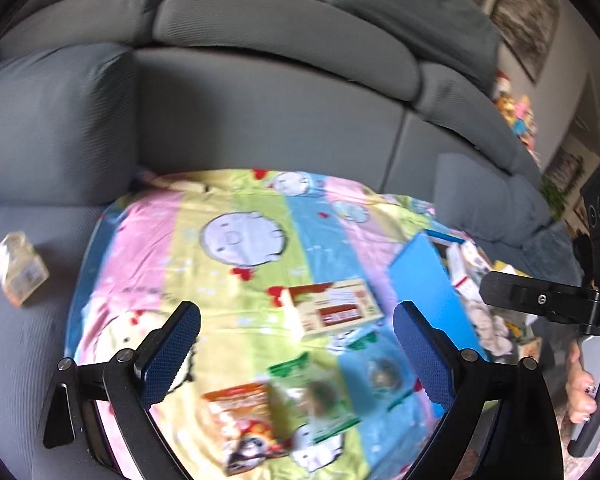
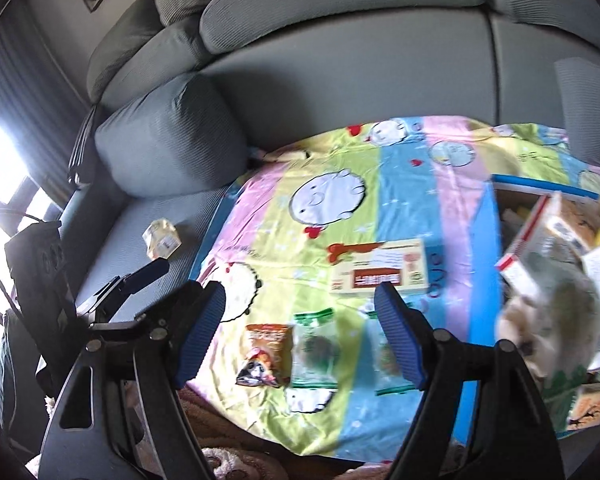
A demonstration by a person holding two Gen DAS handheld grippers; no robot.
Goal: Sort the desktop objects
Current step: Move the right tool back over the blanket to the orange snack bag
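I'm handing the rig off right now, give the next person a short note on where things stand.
Left gripper: open, empty, above the cloth.
Right gripper: open, empty, above the cloth.
Blue box at the cloth's right side already holds several packets and cartons.
Left on the striped cartoon cloth: flat cream-and-red carton, orange snack packet, two clear green-edged pouches.
A small clear bottle lies off the cloth on the sofa seat.

Grey fabric sofa seat [image 1: 32, 352] draped with pastel striped cartoon cloth [image 1: 204, 248]; on cloth: cream-and-red flat carton [image 1: 334, 308], orange snack packet [image 1: 248, 420], two clear green-trimmed pouches [image 2: 314, 354], open blue box [image 1: 428, 276]. Small clear bottle [image 1: 18, 272] directly on seat.
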